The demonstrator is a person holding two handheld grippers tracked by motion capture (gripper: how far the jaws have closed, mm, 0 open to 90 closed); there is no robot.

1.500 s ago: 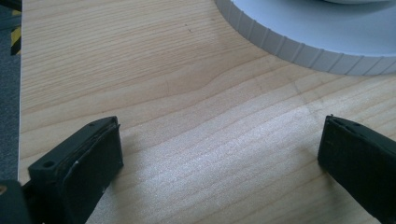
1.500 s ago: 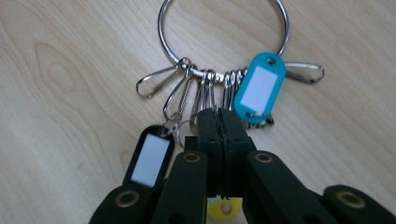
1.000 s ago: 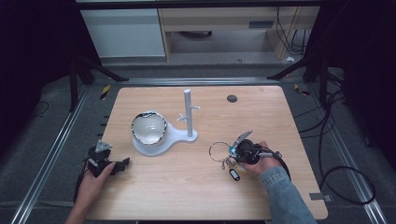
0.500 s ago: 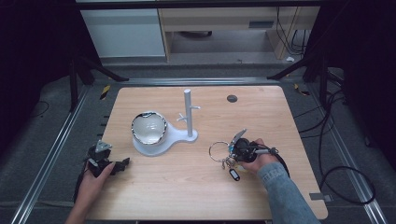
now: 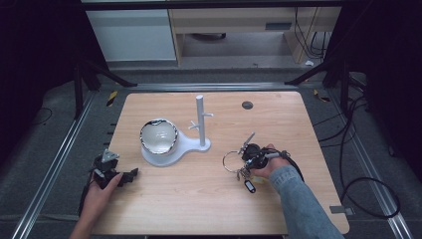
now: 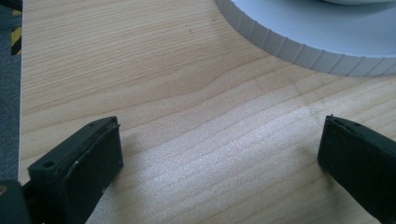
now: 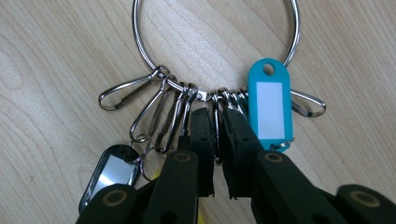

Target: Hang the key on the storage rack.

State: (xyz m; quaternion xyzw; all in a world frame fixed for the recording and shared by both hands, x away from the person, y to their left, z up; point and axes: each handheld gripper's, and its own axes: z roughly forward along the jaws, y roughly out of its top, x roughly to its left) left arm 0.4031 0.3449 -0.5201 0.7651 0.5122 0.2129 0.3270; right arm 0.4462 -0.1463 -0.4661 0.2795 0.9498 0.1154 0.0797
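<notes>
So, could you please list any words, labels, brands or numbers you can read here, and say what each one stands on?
None can be read.
Teal key tag: its white label insert is blank.
Black key tag: its window shows glare, no writing.
Key ring, white stand and table: no print visible.

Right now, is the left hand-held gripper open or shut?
Open: the left hand-held gripper has its jaws wide apart, bare table between them.
</notes>
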